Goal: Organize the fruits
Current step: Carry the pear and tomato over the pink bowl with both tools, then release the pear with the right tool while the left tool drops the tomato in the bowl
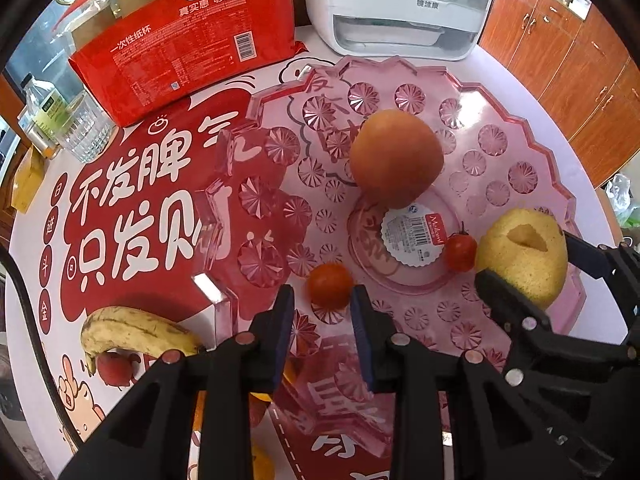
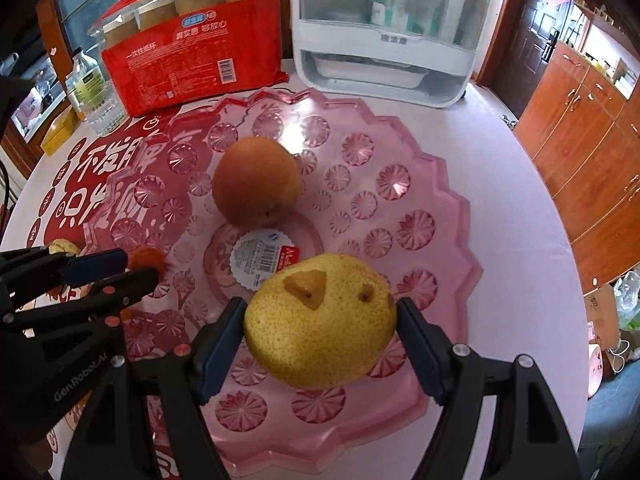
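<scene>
A pink glass fruit plate (image 1: 532,152) (image 2: 436,208) holds a large orange-brown fruit (image 1: 396,158) (image 2: 256,182) and a cherry tomato (image 1: 461,252). My left gripper (image 1: 322,302) (image 2: 138,266) hangs over the plate's near side with a second small tomato (image 1: 330,284) (image 2: 148,258) between its pads; the pads look just apart from it. My right gripper (image 2: 320,320) (image 1: 532,264) is shut on a yellow pear (image 2: 320,320) (image 1: 524,252) and holds it above the plate's right side. A spotted banana (image 1: 132,332) lies on the table left of the plate.
A red pack of paper cups (image 1: 188,52) (image 2: 192,64) and a white appliance (image 1: 404,4) (image 2: 388,36) stand behind the plate. A glass (image 1: 86,128) and a bottle (image 1: 40,108) stand at the far left. Wooden cabinets (image 2: 580,152) are on the right. A small red fruit (image 1: 114,368) lies under the banana.
</scene>
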The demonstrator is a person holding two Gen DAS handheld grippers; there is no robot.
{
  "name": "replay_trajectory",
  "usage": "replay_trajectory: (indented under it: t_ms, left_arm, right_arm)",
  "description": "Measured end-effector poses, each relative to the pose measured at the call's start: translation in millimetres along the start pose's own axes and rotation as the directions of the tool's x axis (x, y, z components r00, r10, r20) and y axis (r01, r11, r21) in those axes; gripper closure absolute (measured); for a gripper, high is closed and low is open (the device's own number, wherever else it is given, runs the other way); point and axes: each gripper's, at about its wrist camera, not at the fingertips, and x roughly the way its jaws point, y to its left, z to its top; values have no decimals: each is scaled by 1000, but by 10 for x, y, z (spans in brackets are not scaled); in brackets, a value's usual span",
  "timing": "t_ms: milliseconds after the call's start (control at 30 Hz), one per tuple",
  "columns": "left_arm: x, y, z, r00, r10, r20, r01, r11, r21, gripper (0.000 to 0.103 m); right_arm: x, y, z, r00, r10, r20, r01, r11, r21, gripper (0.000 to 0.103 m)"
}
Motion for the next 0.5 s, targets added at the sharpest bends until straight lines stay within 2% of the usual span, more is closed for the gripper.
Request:
replay_trajectory:
  t_ms: [133, 300, 400, 500]
  left_arm:
    - [-11, -6, 6, 1000, 0, 0, 0, 1000, 4, 69]
    - [-47, 15, 4, 1000, -18, 2, 18, 1000, -7, 59]
    - [-83, 7, -2, 1000, -2, 9, 2, 1000, 3, 53]
    - [-116, 6, -1, 1000, 5, 15, -6, 1000, 8, 46]
  right_arm:
    - [-4, 10, -20, 1000, 8, 10, -8, 1000, 4, 27]
    - [-20, -56, -19, 999, 33, 7, -33, 999, 28, 27]
    - [-34, -89, -29, 999, 47, 9, -47, 998, 42, 27]
    - [-100, -95, -35, 999, 26, 42, -27, 999, 38, 26]
